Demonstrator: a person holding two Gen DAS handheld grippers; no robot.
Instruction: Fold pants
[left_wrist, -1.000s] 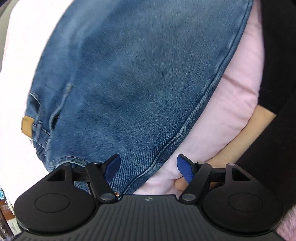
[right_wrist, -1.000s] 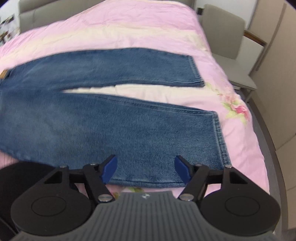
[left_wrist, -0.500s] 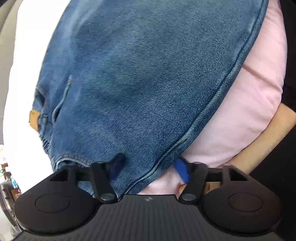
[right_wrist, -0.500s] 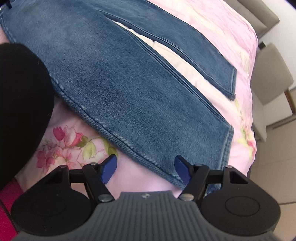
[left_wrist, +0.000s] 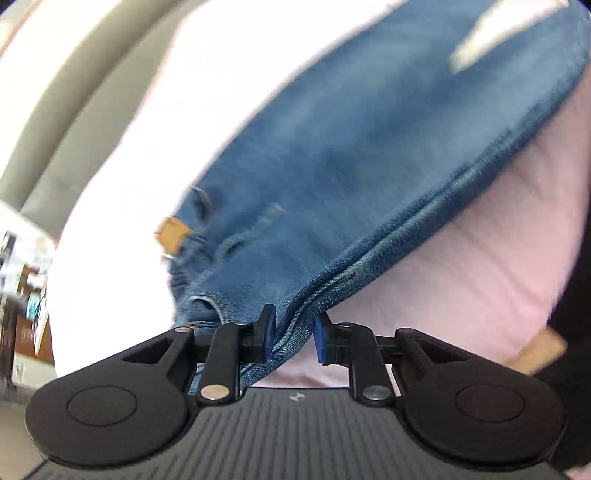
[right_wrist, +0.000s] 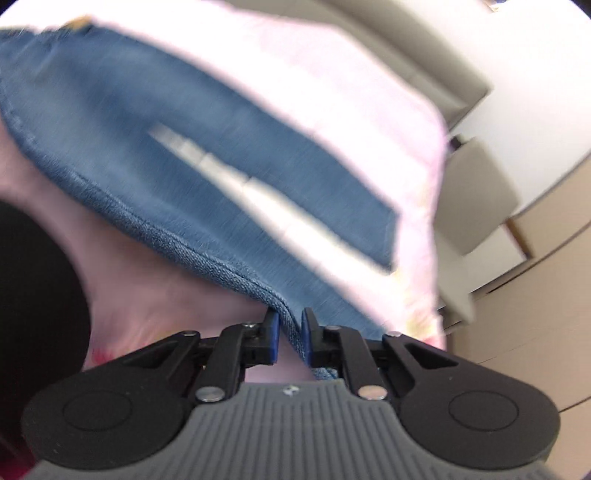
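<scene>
Blue jeans (left_wrist: 354, 162) lie spread on a pink bedsheet (left_wrist: 461, 280), with a tan waist label (left_wrist: 171, 234) at the left. My left gripper (left_wrist: 291, 338) is shut on the jeans' near side seam by the waist. In the right wrist view the jeans (right_wrist: 177, 147) show both legs with a gap between them. My right gripper (right_wrist: 290, 336) is shut on the near leg's outer seam close to the hem. Both views are blurred by motion.
The pink bedsheet (right_wrist: 351, 96) has a flower print at its near edge. A grey headboard (left_wrist: 74, 96) stands behind the bed. A grey chair (right_wrist: 476, 192) and wooden cabinets (right_wrist: 546, 266) stand at the right. A black sleeve (right_wrist: 33, 288) shows at the left.
Both grippers have gone from open to shut on the near edge of the jeans. Both cameras have dropped low toward the bed and tilted up.
</scene>
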